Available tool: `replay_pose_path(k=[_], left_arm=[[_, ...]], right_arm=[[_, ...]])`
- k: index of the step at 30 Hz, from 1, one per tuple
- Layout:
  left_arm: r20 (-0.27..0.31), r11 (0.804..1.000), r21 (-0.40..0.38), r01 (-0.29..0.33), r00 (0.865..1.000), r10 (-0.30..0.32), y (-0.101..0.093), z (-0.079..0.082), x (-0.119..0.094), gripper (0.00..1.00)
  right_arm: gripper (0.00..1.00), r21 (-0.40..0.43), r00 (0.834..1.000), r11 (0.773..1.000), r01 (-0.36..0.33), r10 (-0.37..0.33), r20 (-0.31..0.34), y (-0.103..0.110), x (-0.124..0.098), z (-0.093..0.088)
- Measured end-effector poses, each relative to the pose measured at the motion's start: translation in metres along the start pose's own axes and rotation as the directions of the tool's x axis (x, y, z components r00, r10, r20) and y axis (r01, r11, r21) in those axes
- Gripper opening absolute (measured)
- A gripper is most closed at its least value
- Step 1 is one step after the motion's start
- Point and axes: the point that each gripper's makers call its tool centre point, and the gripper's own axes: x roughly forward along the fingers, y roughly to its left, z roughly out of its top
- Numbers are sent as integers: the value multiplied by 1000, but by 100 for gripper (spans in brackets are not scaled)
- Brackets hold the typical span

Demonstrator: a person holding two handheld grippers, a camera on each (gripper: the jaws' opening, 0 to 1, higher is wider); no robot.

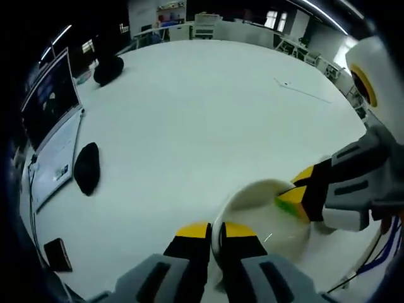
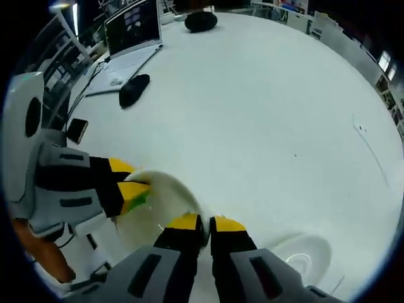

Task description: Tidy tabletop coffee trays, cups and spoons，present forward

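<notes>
A glossy white round cup (image 1: 271, 218) sits at the lower centre of the left gripper view, on a smooth matte white table (image 1: 208, 113). The left gripper (image 1: 216, 235) is pinched together on its near rim; the right gripper (image 2: 199, 225) is likewise clamped on the rim. A shallow white saucer (image 2: 303, 255) lies lower right of the right gripper view. An open laptop (image 1: 50, 126) and a rounded black mouse (image 1: 86, 167) occupy the left.

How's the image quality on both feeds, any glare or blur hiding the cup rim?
Left gripper view: heavy fisheye bending, table evenly lit, cup rim sharp, its inside softly blurred with a small glint. Right gripper view: cup washed pale against the table, saucer showing a bright reflection.
</notes>
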Motion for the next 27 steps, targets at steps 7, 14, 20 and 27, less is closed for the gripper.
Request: replay_pose_path(k=[7, 14, 20, 27], left_arm=[[8, 999, 30, 17, 1000, -17, -20, 12, -9, 9], [14, 997, 63, 39, 999, -40, -46, 20, -13, 9], [14, 994, 90, 62, 998, -63, -67, 26, -14, 9], [-12, 990, 113, 81, 997, -81, -91, 30, -11, 8]], right_arm=[[7, 9, 1000, 1000, 16, -16, 17, -19, -20, -1], [7, 20, 998, 998, 53, -53, 25, -37, -41, -14], [7, 46, 997, 997, 68, -70, 28, -53, -53, -25], [7, 75, 996, 993, 89, -91, 17, -63, -68, -54]])
